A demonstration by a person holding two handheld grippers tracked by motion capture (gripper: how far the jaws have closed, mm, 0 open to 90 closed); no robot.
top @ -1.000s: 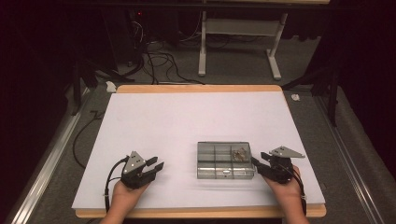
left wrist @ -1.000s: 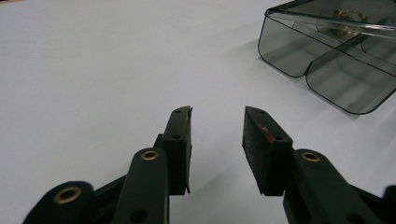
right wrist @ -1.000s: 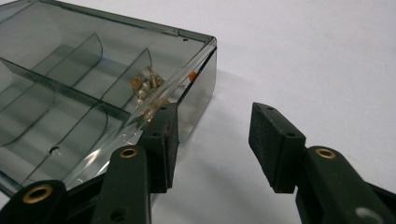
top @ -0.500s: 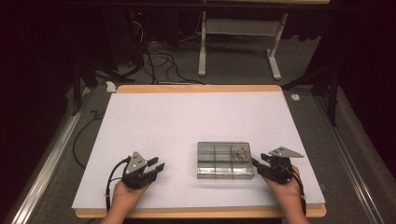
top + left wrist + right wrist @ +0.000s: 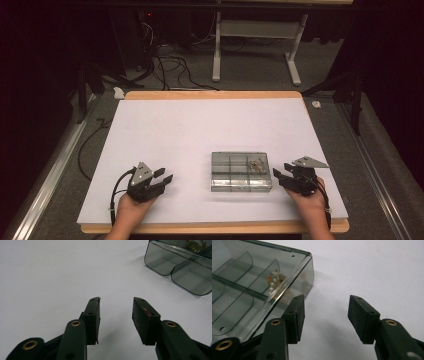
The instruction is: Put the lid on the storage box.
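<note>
Tongs (image 5: 165,181) and (image 5: 278,176) both gape, empty, flanking compartment box (image 5: 241,171).

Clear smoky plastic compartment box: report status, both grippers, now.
Left hand-held gripper open, empty, apart from the box. Right hand-held gripper open, empty, beside the box's right end. Clear smoky plastic compartment box on white tabletop, small gold pieces inside.
</note>
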